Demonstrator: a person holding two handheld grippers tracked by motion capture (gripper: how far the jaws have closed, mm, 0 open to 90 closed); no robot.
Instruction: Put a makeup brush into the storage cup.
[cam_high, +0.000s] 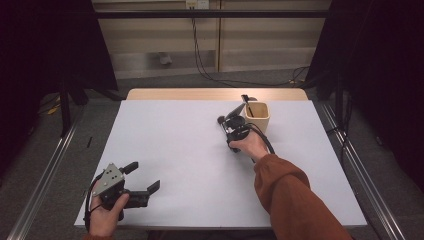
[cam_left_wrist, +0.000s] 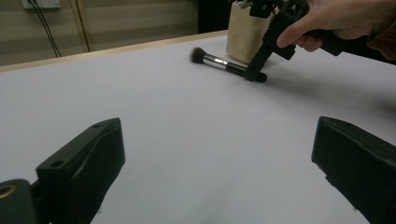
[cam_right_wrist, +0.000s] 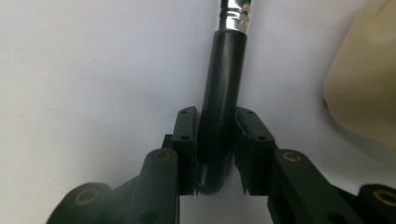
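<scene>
A makeup brush (cam_left_wrist: 219, 62) with a black handle (cam_right_wrist: 225, 70), silver ferrule and dark bristles lies on the white table (cam_high: 175, 150), just left of a cream cup (cam_high: 259, 117). My right gripper (cam_high: 231, 124) points down onto it. In the right gripper view its two pads sit against either side of the handle's rounded end, so the right gripper (cam_right_wrist: 215, 116) is shut on the brush. The brush rests on the surface. My left gripper (cam_high: 141, 179) stands open near the front left corner, with nothing between its fingers (cam_left_wrist: 81, 163).
The cream cup (cam_left_wrist: 247, 30) stands at the back right and holds a dark slim item (cam_high: 248, 107). A wooden strip (cam_high: 215, 94) borders the table's far edge. Metal rails run along both sides on the floor.
</scene>
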